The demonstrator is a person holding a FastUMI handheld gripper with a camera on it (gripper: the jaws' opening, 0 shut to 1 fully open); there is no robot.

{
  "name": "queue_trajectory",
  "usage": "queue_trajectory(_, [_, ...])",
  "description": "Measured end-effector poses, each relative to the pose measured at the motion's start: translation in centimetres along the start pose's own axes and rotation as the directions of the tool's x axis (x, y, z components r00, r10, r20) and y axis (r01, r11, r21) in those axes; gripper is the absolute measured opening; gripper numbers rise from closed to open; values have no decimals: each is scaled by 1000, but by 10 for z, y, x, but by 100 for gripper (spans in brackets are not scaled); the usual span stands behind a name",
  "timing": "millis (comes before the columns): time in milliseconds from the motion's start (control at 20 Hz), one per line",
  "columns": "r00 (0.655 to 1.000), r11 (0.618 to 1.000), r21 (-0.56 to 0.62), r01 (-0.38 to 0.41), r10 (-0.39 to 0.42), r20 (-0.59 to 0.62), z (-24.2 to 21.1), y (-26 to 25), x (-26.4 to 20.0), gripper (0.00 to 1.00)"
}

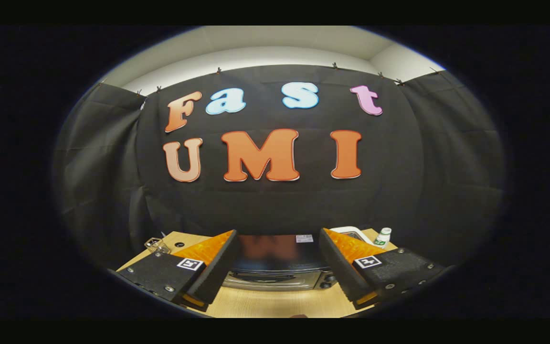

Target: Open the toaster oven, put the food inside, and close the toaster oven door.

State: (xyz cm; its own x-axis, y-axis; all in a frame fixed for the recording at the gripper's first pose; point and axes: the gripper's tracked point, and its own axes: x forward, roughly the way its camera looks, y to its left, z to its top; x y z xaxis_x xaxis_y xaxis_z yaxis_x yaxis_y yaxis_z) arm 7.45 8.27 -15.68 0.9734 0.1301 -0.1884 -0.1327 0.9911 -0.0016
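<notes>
We are holding the gripper (277, 267) with its fingers spread wide and nothing between them. The toaster oven (280, 267) is sitting on the wooden table (275, 303) just ahead, seen through the gap, door closed. A small white bottle (383, 237) is standing beyond the right finger.

Dim booth lit from above; the pale ceiling band is brightest, the glossy black toaster oven top (277, 253) shows blurred reflections, and edges curve and darken
</notes>
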Motion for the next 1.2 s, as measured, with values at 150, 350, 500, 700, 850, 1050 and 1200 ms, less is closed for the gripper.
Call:
queue_trajectory(150, [999, 1000, -17, -9, 9, -54, -33, 11, 22, 99])
queue_trajectory(350, [991, 999, -26, -35, 31, -128, -80, 28, 49, 99])
queue_trajectory(500, [980, 998, -45, -35, 25, -195, -117, 33, 66, 99])
queue_trajectory(700, [964, 999, -32, -23, 13, -267, -150, 34, 81, 99])
queue_trajectory(850, [954, 999, -41, -14, 1, -300, -163, 33, 84, 99])
queue_trajectory(1050, [954, 997, -66, -28, 7, -300, -166, 36, 87, 99])
queue_trajectory(1200, [952, 997, -70, -18, -4, -305, -167, 33, 86, 100])
